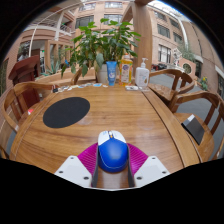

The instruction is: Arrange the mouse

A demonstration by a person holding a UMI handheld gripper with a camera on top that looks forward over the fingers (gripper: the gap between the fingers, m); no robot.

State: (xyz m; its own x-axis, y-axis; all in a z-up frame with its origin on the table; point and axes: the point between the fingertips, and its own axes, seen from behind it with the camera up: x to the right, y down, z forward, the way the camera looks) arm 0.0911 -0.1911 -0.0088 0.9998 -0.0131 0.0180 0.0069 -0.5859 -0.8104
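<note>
Mouse between tool fingers, above wooden table.

Gripper level, pointing forward, jaws closed onto the mouse, pink pads pressing its sides

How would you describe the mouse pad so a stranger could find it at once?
On the round wooden table, look beyond the tool, whose fingers press the blue and white computer mouse. The flat black oval mouse pad lies there, the only dark, flat thing.
</note>
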